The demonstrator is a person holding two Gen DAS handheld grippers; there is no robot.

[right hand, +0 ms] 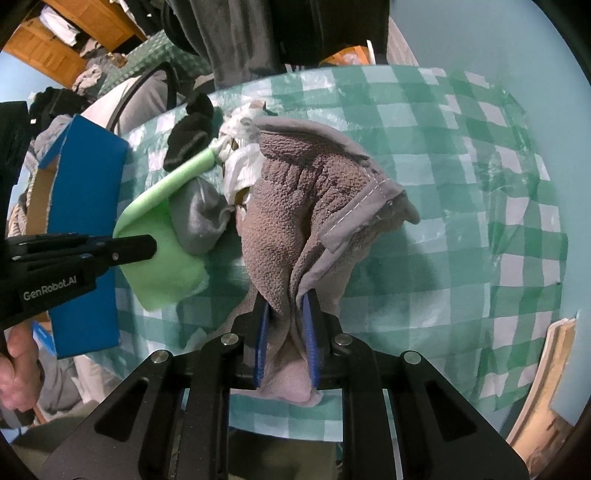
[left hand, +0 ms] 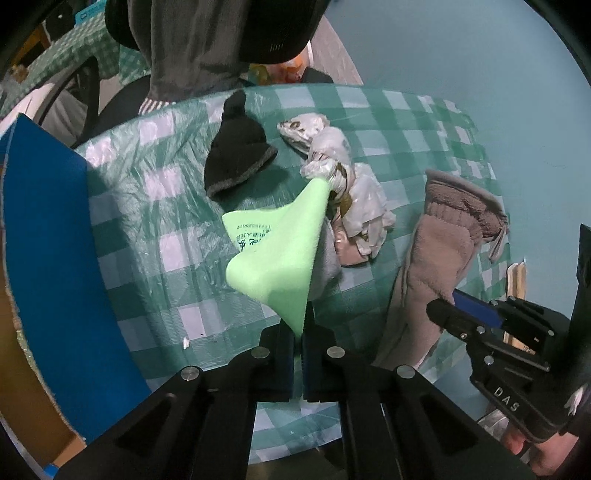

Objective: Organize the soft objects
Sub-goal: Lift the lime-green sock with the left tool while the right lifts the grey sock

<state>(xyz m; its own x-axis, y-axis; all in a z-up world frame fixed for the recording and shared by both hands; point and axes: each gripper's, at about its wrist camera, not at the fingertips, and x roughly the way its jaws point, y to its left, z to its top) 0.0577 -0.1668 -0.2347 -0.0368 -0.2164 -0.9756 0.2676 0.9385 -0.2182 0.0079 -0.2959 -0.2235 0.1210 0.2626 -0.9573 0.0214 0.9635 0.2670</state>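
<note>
a round table in a green-and-white checked cloth fills both frames against a pale blue wall. the left gripper has its jaws pressed together on a light green cloth, lower centre. the right gripper is clamped on a brown fleece garment at mid-frame. a black knit hat lies upper centre beside a crumpled plastic bag. only the right view shows wooden shelves at upper left and a blue box.
</note>
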